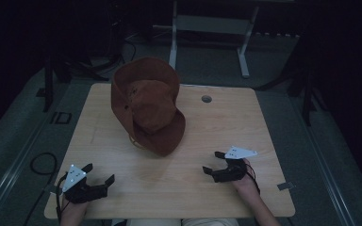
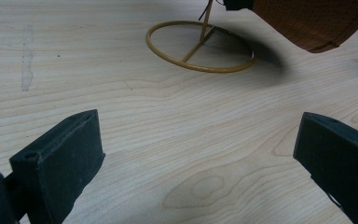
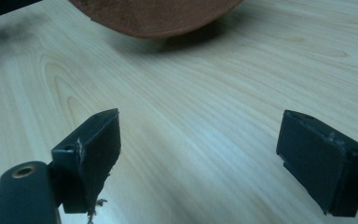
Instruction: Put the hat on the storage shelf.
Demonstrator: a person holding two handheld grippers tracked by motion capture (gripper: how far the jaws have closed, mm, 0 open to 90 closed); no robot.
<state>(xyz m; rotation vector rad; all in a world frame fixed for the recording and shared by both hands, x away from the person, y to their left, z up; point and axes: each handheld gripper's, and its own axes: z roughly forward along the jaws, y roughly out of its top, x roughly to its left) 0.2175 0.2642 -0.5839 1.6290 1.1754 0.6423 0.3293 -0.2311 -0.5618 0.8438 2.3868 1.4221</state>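
Hiding most of gold stand (image 2: 200, 46): brown hat (image 1: 147, 103); left claw (image 1: 100, 173), right claw (image 1: 214, 162) spread.

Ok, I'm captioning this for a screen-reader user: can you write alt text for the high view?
A brown wide-brimmed hat sits tilted on a gold wire stand on a light wooden table. Near the table's front edge, the person's left tool and right tool rest with jaws open, both pointing toward the hat, neither touching it.

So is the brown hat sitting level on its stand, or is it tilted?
Tilted. The hat leans on the gold wire stand, with its brim high at the far side and dipping close to the table at the near side.
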